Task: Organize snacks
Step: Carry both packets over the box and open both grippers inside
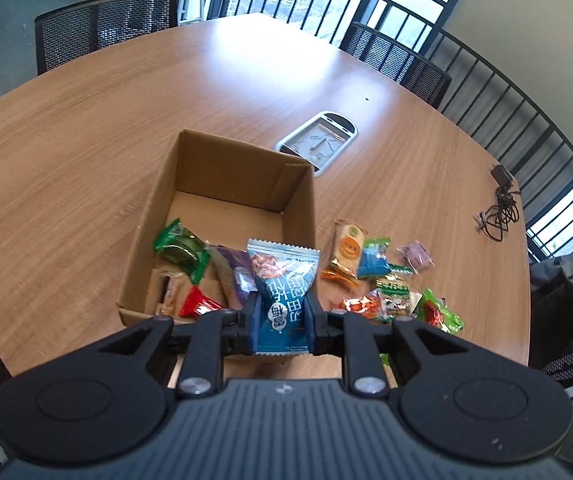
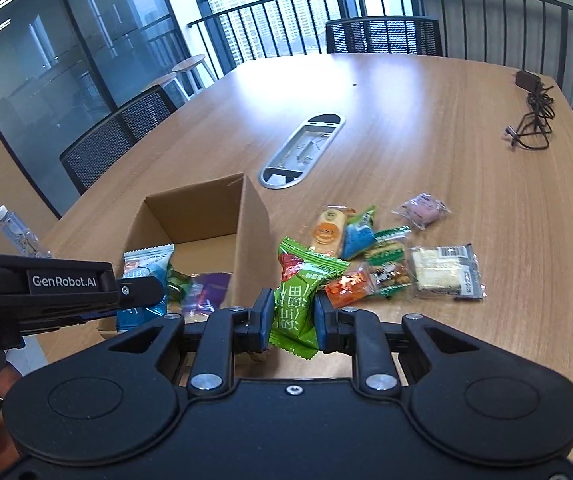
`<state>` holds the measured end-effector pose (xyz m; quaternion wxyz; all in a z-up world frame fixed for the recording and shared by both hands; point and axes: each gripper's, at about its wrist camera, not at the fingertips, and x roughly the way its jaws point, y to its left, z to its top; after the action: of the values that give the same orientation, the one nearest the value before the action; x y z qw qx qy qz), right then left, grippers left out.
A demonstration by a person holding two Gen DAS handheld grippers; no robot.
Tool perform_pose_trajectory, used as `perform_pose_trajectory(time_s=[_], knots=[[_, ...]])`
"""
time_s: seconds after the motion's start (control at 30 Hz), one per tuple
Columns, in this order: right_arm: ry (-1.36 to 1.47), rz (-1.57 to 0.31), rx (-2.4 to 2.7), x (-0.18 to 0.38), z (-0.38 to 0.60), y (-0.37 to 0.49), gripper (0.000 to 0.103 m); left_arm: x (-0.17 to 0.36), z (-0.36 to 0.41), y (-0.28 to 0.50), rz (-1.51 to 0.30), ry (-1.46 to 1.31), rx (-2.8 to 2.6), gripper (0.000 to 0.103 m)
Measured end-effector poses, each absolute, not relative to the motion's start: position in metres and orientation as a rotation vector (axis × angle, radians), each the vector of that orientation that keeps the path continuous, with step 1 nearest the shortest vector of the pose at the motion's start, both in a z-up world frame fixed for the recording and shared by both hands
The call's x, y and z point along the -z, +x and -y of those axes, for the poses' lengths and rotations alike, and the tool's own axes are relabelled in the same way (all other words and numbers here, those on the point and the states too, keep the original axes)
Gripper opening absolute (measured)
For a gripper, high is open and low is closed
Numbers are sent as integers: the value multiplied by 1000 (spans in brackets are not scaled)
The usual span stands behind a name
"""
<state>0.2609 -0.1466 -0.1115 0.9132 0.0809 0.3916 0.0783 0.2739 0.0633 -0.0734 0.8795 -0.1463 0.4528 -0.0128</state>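
Snacks are being sorted into the cardboard box [image 1: 222, 184], several lying inside it while a cluster [image 2: 386, 264] is waiting on the table [image 1: 86, 128], the left gripper [image 1: 282, 320] pinching a blue packet [image 1: 284, 280] and the right gripper [image 2: 294, 320] pinching a green packet [image 2: 298, 292].

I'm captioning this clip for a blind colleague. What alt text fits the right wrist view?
The right gripper pinches a green plastic snack packet above a wooden table, beside an open brown cardboard box that already holds some snacks. More wrapped snacks lie loose to the right, and the left gripper holds a blue snack packet over the box.
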Motion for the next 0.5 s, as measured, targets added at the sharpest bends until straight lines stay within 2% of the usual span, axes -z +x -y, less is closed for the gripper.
perform_pose_trajectory(time_s=[0.5], knots=[[109,-790,-241,100,101,287,21,72,-120,288,-913,-355,-60,21]])
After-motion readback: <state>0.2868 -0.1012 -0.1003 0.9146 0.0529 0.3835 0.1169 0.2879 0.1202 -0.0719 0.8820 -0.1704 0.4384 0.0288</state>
